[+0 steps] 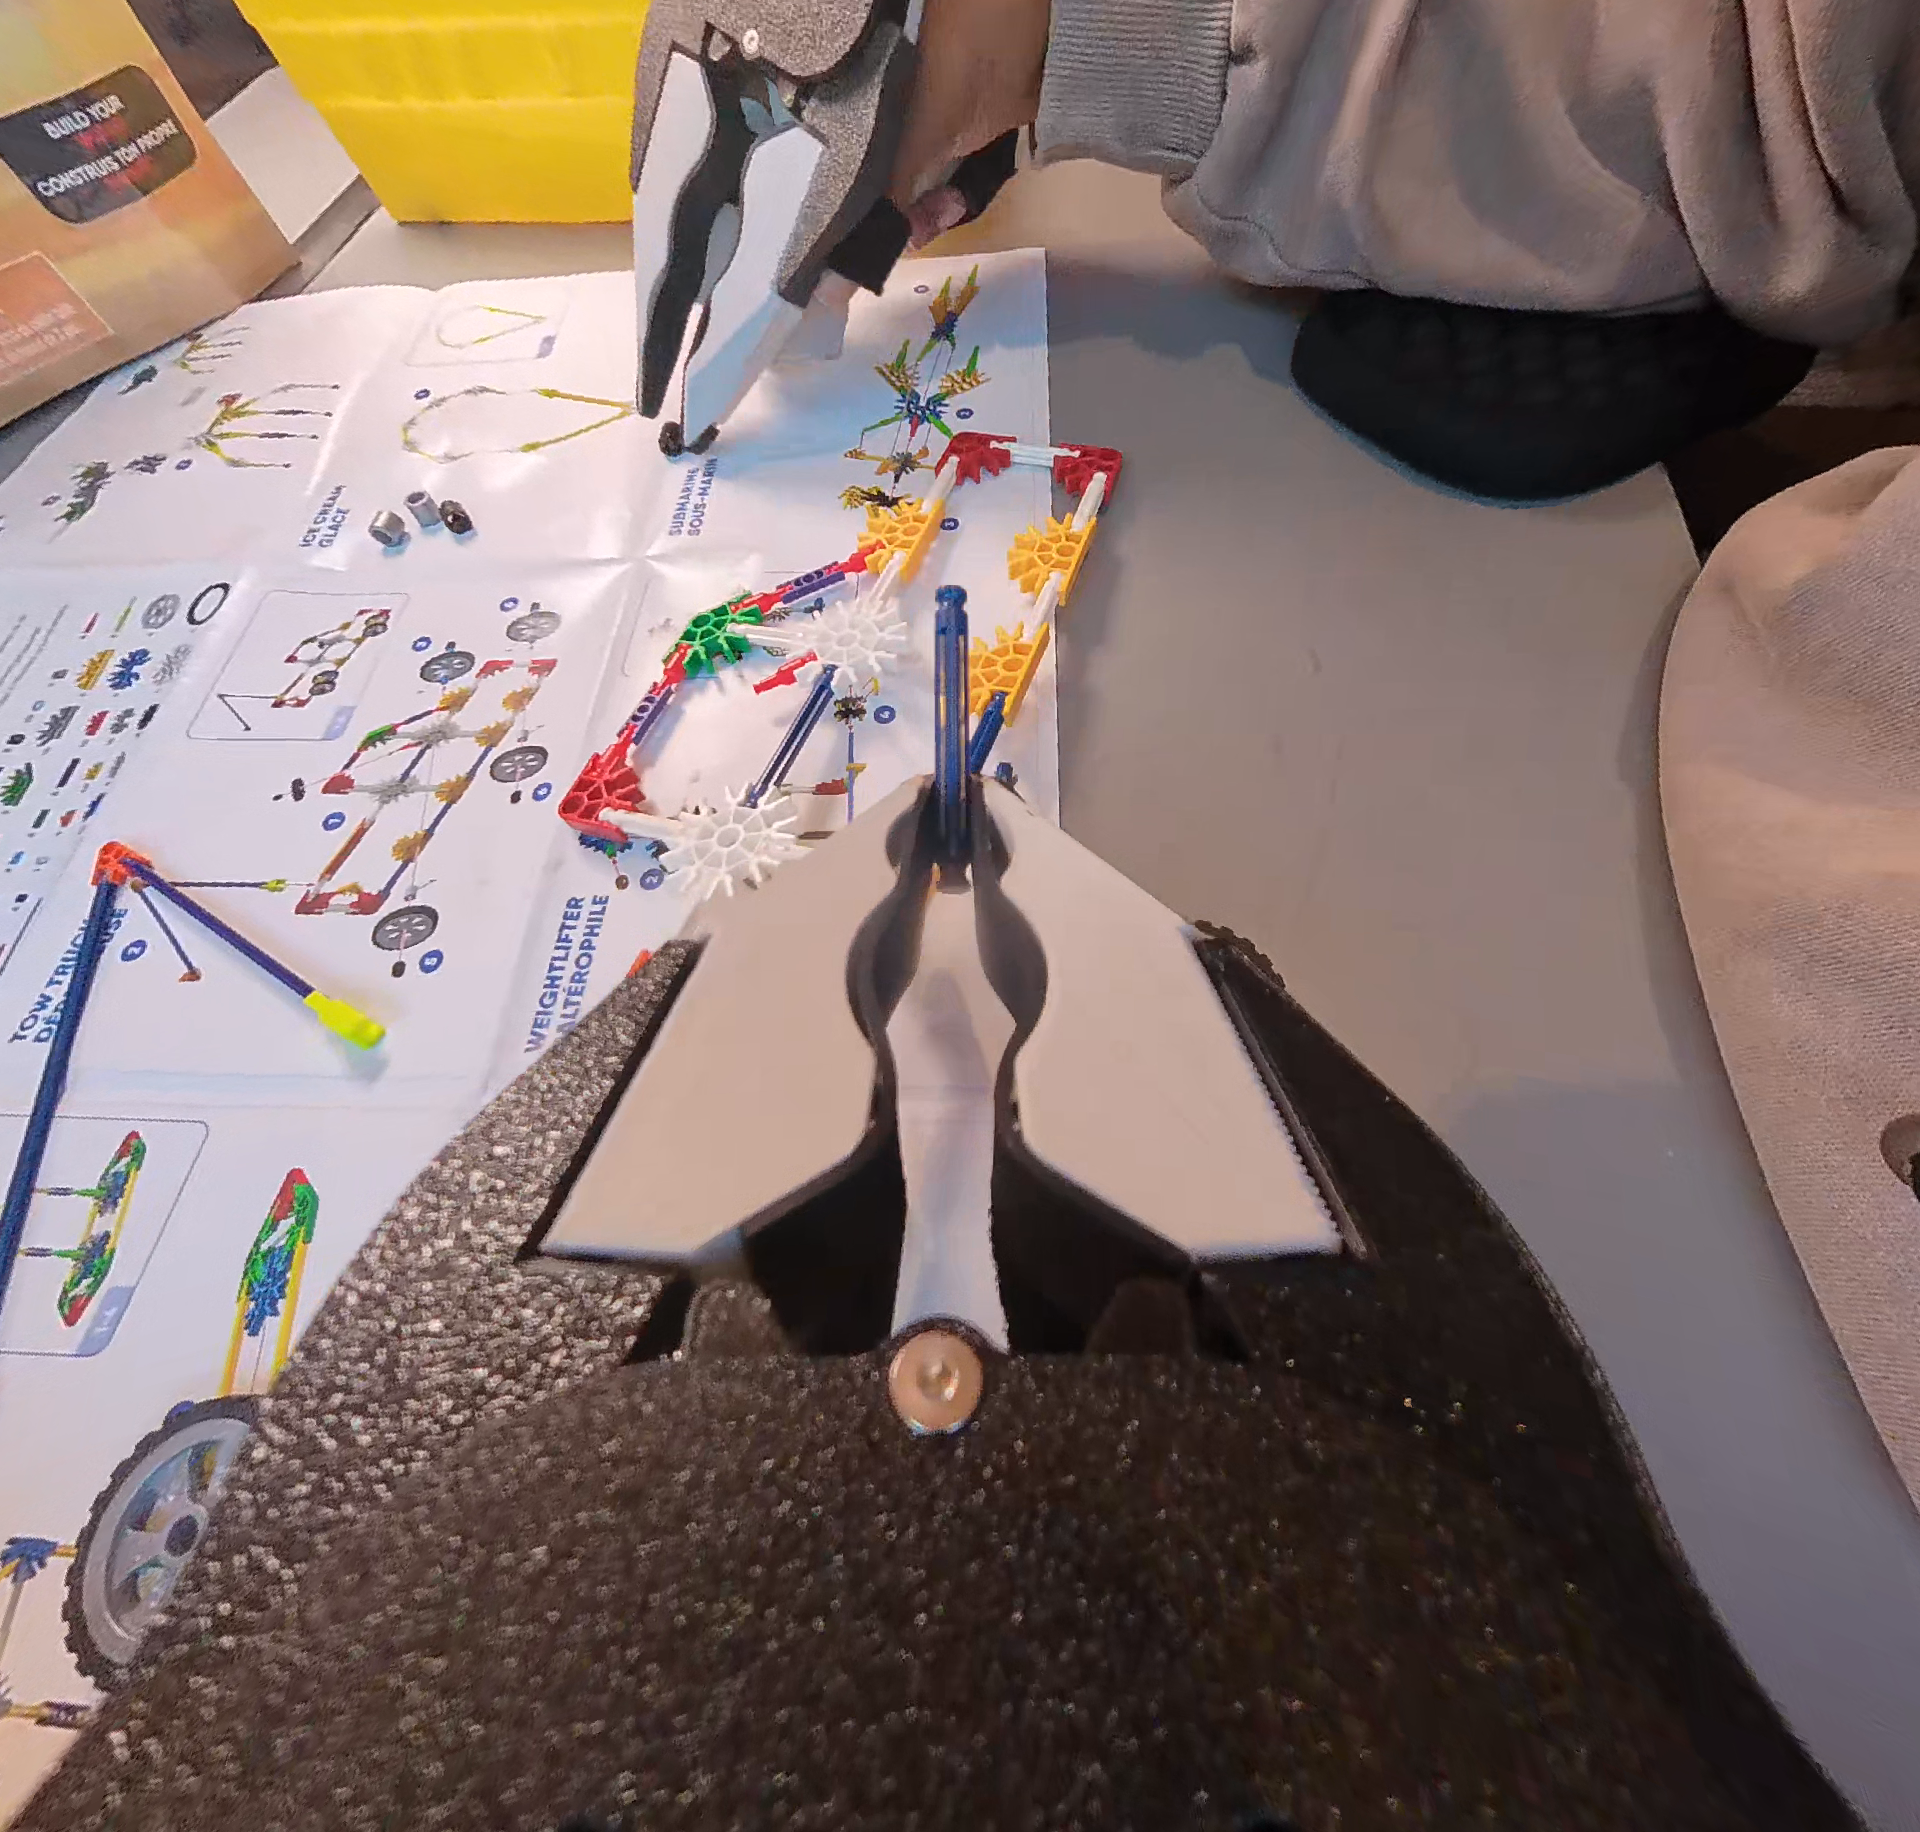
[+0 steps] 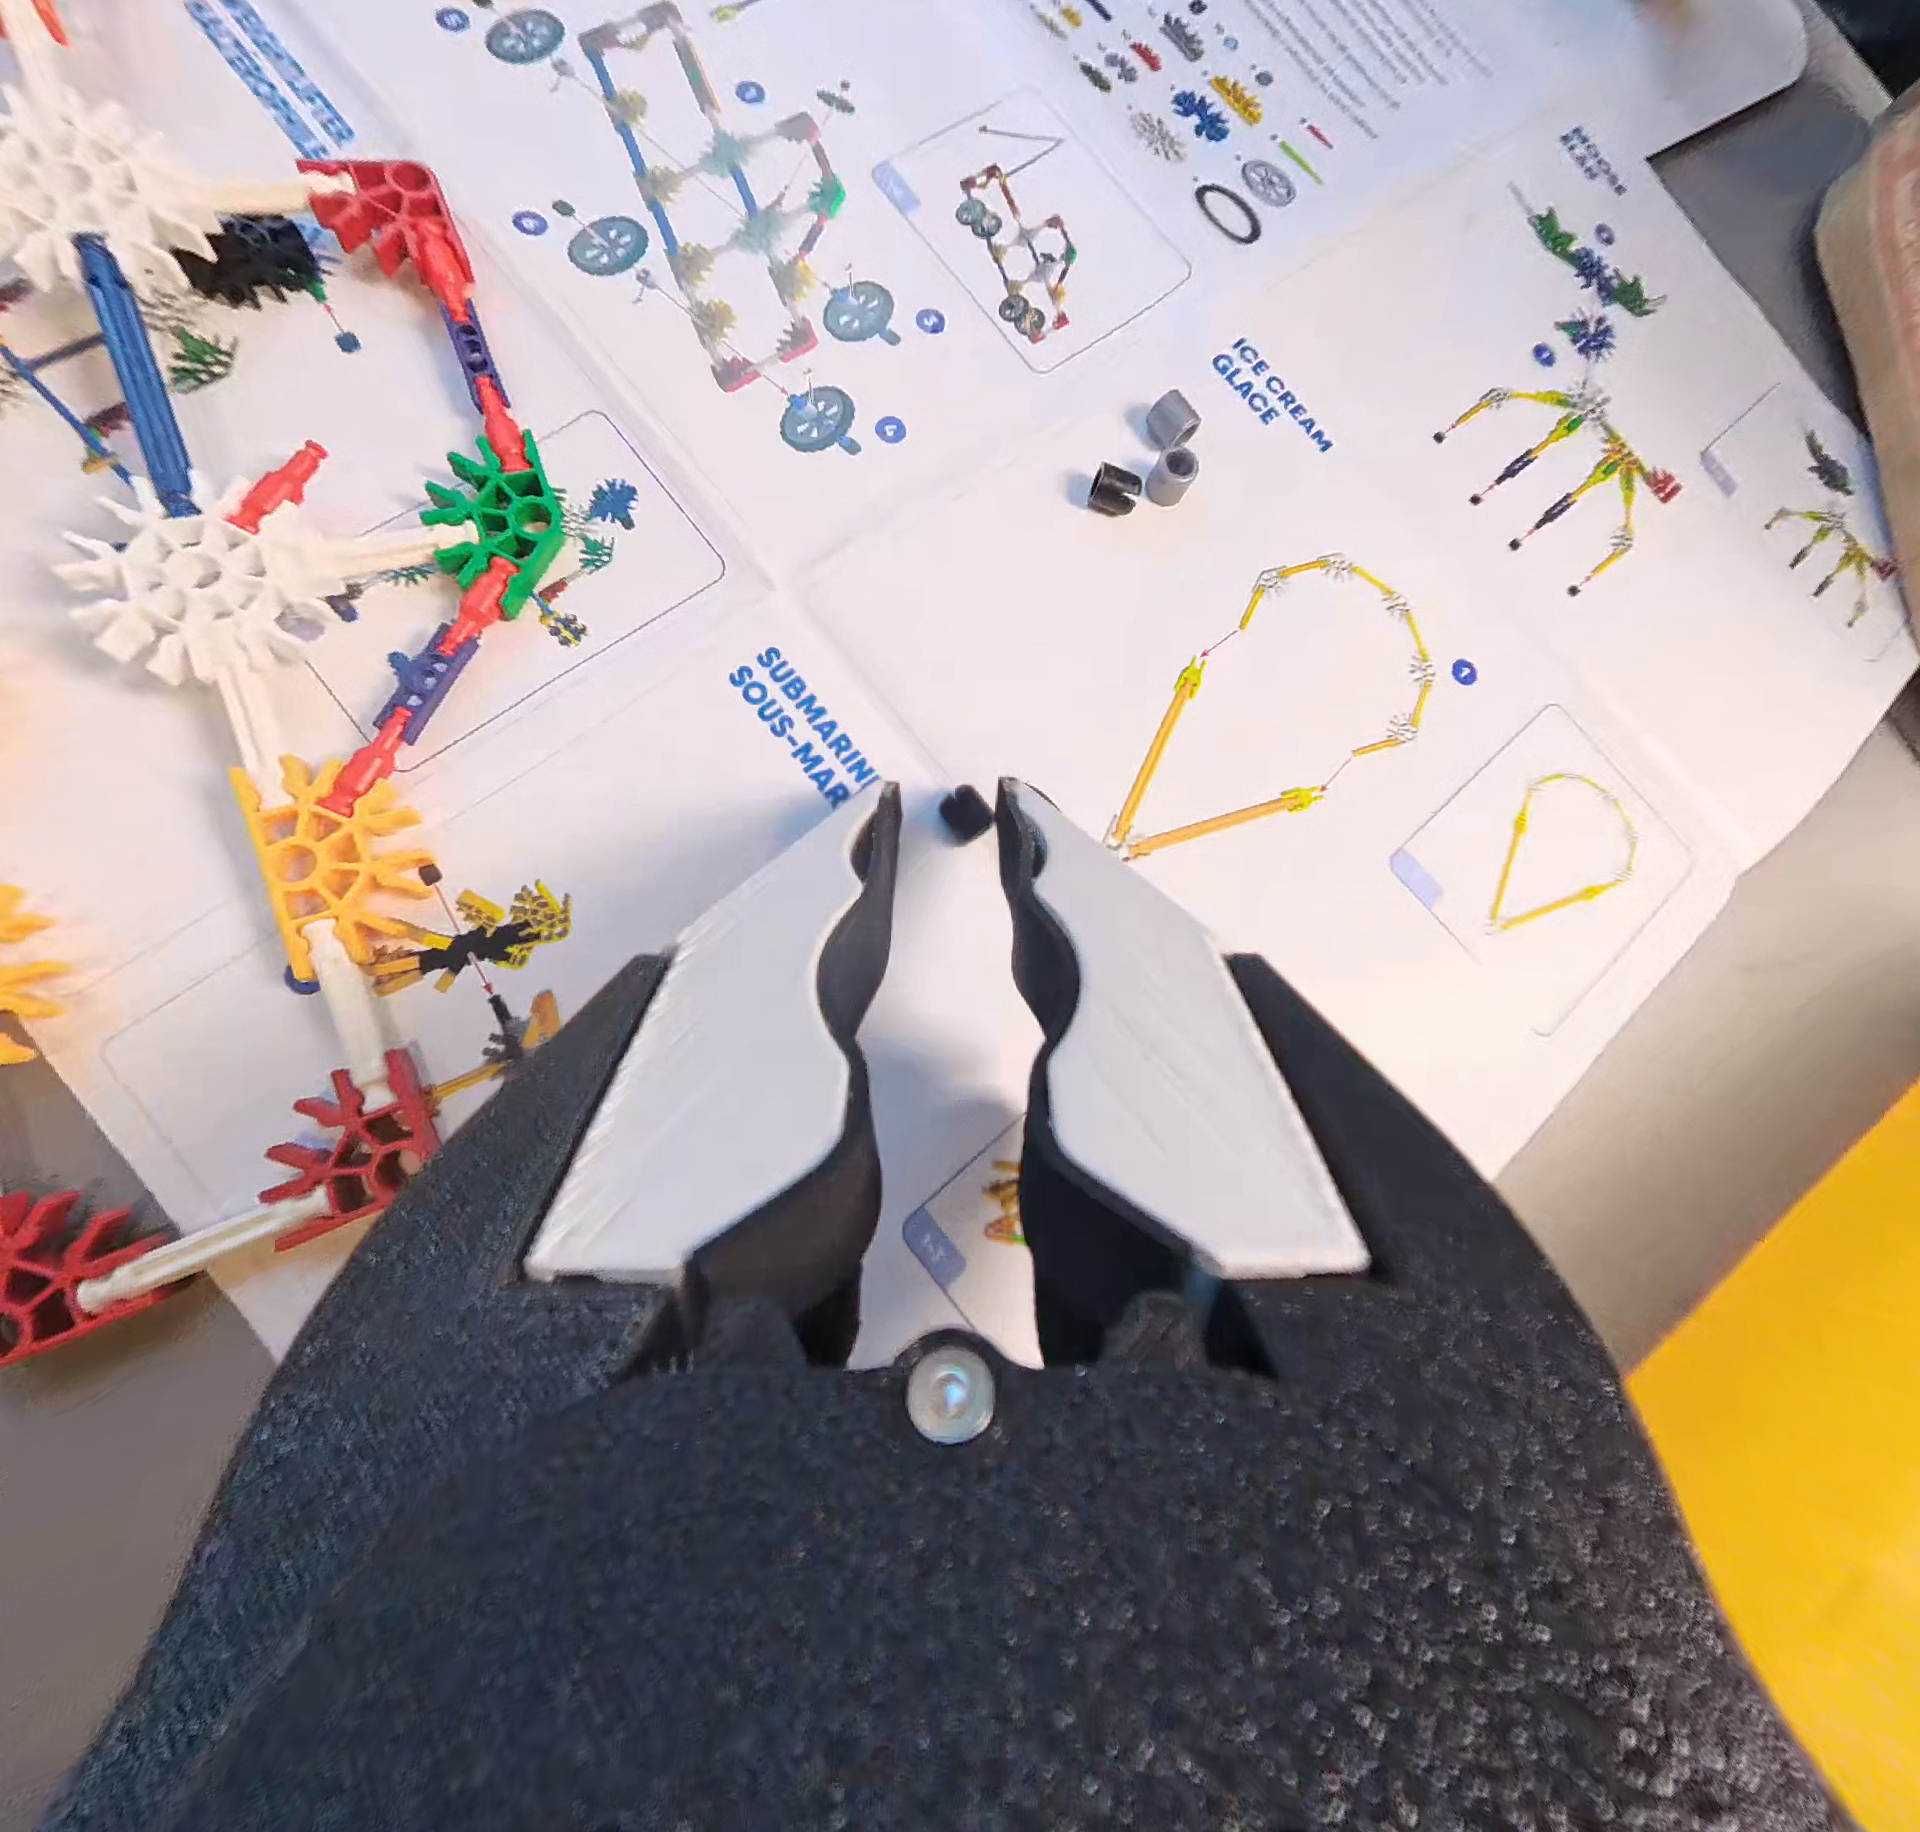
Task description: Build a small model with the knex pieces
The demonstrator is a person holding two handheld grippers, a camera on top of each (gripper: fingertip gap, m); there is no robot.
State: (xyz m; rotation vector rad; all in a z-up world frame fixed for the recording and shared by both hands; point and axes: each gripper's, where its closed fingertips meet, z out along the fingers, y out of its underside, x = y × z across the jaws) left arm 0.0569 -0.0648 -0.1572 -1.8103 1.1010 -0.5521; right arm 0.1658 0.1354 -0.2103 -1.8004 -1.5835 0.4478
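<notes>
Blue rod (image 1: 950, 702) stands pinched between the closed fingers of the left gripper (image 1: 948, 816), held over the near edge of the rod-and-connector frame (image 1: 831, 639) that lies on the instruction sheet (image 1: 312, 494). Beyond that frame, the right gripper (image 2: 948, 808) points down at the sheet with its fingers spread a little, a small black spacer (image 2: 964, 812) lying between the tips, touching the paper. Farther from the frame, a cluster of two grey sleeves and one black one (image 2: 1153, 463) sits on the sheet. A yellow bin (image 1: 447, 68) and a cardboard box (image 1: 114, 172) stand past the sheet's far edge.
</notes>
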